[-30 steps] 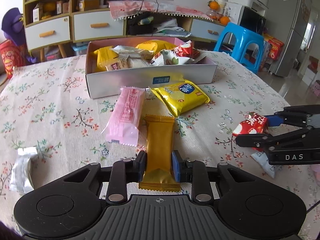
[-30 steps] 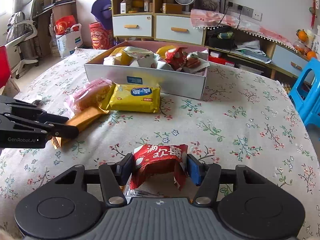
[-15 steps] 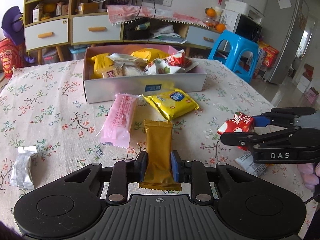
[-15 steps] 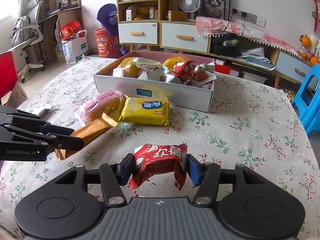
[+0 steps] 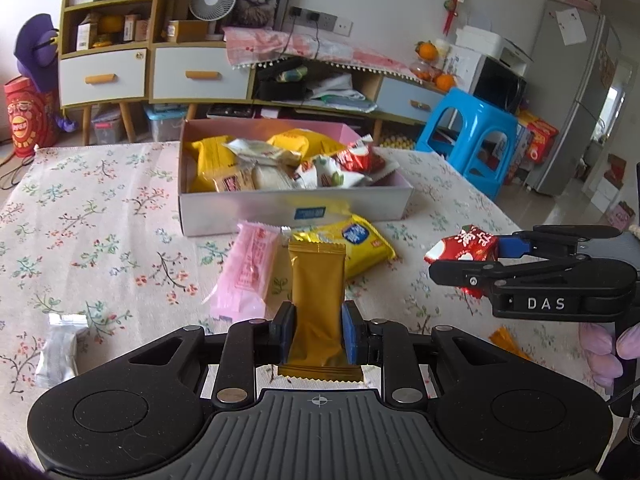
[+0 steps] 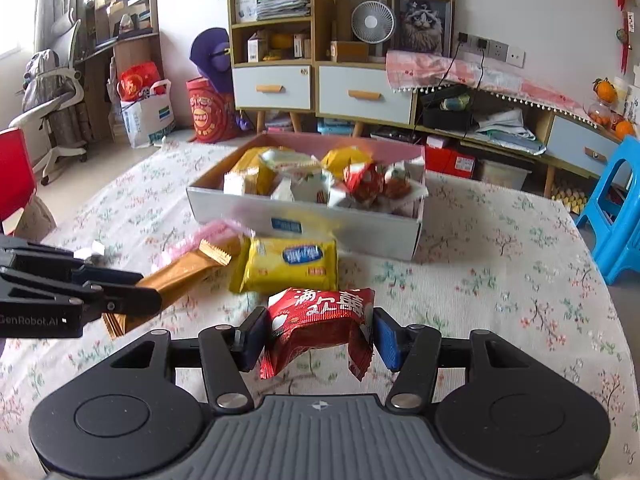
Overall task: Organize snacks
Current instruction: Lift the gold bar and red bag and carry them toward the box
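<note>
1. The left tool (image 5: 316, 334) grips a gold bar wrapper (image 5: 318, 292); the right tool (image 6: 318, 334) grips a red snack packet (image 6: 320, 320), both above the surface.
2. The floral-clothed surface (image 5: 100, 216) carries a snack-filled box (image 5: 292, 210) (pink (image 5: 248, 272) and yellow packets (image 5: 356, 240) just before it).
3. Drawers (image 6: 320, 92) and a blue stool (image 5: 476, 136) stand behind.

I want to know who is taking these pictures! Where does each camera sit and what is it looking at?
Left wrist: rides the left gripper, looking past its gold snack bar to the snack box; purple-gloved fingers show.
Right wrist: rides the right gripper, holding a red packet; no hand shows.
Both share the box, the yellow packet and each other's gripper.
</note>
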The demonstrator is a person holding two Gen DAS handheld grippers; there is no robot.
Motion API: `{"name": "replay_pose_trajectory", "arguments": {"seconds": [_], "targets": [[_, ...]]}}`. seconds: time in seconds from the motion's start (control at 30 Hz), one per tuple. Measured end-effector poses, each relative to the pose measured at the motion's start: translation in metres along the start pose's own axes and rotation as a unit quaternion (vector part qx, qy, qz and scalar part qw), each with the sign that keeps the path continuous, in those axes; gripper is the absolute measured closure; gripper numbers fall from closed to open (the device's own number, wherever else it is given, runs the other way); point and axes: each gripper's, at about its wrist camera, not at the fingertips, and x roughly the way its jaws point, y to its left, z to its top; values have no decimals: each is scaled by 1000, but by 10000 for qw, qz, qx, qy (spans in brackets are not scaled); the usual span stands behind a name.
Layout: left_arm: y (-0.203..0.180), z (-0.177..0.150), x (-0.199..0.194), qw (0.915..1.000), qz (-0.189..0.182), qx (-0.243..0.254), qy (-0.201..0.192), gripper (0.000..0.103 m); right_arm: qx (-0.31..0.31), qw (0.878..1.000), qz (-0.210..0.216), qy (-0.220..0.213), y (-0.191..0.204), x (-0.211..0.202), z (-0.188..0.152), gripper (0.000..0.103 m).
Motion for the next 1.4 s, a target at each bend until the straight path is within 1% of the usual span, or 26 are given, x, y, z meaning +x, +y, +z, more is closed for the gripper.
{"name": "replay_pose_trajectory", "arguments": {"seconds": [0.27, 0.5, 0.8, 1.0, 1.2, 1.3, 1.4], "targets": [[5, 20, -5, 9995, 79, -233, -189, 81, 58, 9996, 22, -274, 5, 1, 32, 58], [15, 37, -5, 9980, 180, -533, -305, 81, 140, 9988, 69, -457, 11, 6, 55, 58], [30, 53, 6, 9960, 421, -717, -330, 81, 311, 9978, 127, -576, 10, 15, 77, 58], [41, 78, 26, 9947, 592, -749, -379, 81, 657, 9967, 156, -453, -8, 31, 88, 57], [48, 109, 59, 9939, 794, -677, -363, 81, 1089, 9934, 82, -337, -37, 58, 107, 57], [50, 129, 76, 9934, 874, -643, -362, 81, 1206, 9923, -76, -260, -51, 78, 117, 57], [50, 146, 96, 9945, 824, -600, -262, 80, 1309, 9910, -212, -183, -62, 96, 125, 57]]}}
